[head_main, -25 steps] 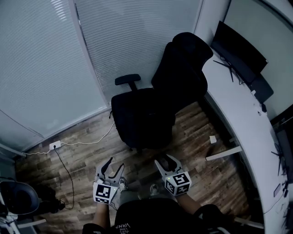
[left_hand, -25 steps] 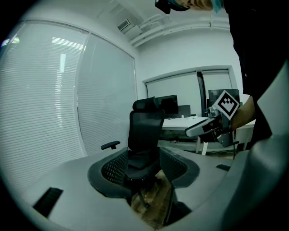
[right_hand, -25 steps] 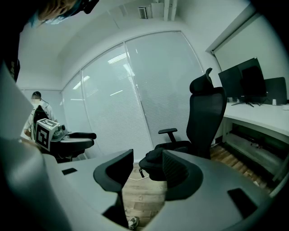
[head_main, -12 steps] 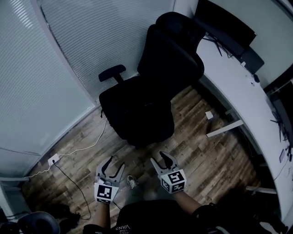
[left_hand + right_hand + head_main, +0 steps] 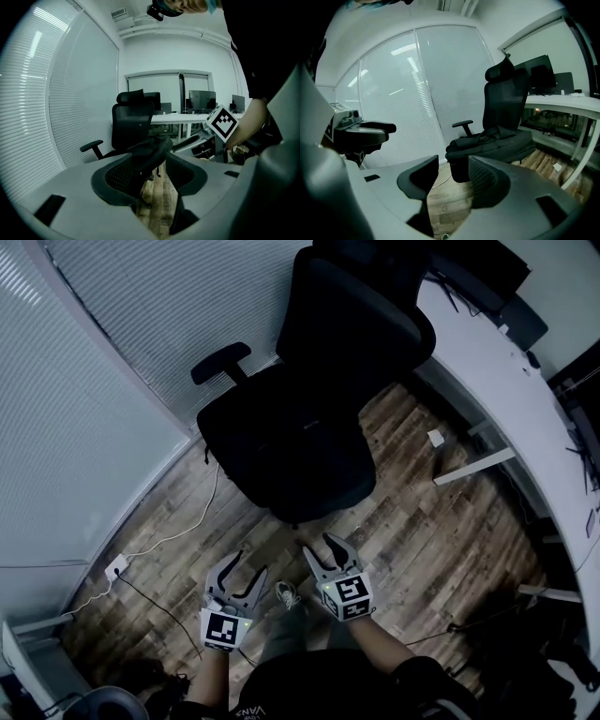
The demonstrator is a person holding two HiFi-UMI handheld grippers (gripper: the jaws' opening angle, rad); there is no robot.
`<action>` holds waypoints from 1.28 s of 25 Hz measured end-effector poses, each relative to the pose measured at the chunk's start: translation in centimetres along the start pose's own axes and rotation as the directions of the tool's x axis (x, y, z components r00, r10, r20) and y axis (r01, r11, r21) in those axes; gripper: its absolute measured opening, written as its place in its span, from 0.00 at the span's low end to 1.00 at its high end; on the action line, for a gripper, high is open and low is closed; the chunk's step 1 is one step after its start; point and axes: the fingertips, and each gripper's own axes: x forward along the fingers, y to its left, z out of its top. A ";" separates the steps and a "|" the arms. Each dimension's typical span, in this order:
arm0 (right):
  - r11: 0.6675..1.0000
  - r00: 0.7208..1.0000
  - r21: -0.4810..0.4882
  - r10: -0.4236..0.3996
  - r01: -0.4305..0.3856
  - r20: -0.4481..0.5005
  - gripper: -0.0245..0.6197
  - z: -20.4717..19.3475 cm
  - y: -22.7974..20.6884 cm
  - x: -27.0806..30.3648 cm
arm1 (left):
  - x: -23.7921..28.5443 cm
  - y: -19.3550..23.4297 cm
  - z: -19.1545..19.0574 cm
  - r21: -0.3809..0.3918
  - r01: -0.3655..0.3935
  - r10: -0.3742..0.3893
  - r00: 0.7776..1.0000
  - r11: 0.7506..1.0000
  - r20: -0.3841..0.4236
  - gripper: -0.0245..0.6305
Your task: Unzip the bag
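Two grippers are held low over a plank floor (image 5: 441, 549), pointing toward a black office chair (image 5: 356, 324).

**Hidden or unclear.** In the right gripper view the bag (image 5: 497, 139) shows only as a dark mass. Its zip cannot be made out, nor whether it is open or closed. In the head view the bag merges with the equally black seat, and its outline is hard to trace. The white desk (image 5: 506, 381) is cut off by the right edge. The person's arms and torso are cut off by the bottom edge.

**Bag.** It is long, low and slumped, with a rumpled top. It lies flat across the chair seat, in front of the backrest and beside the armrest (image 5: 221, 363).

**Grippers.** The left gripper (image 5: 247, 566) and the right gripper (image 5: 319, 545) sit side by side, well apart from the bag. The jaws of each stand spread. Only floor and the distant chair show between the pads, and neither gripper grasps anything.
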 end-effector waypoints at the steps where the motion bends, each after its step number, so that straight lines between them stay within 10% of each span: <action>1: 1.000 1.000 -0.005 -0.004 0.004 -0.003 0.32 -0.4 0.1 0.6 | 0.2 0.1 -0.3 0.005 0.008 -0.008 1.000 1.000 0.002 0.36; 32: 0.993 0.993 0.004 -0.118 0.118 0.017 0.32 -5.7 -0.1 12.2 | 4.1 0.8 -5.2 0.021 0.113 -0.113 0.993 0.993 -0.016 0.36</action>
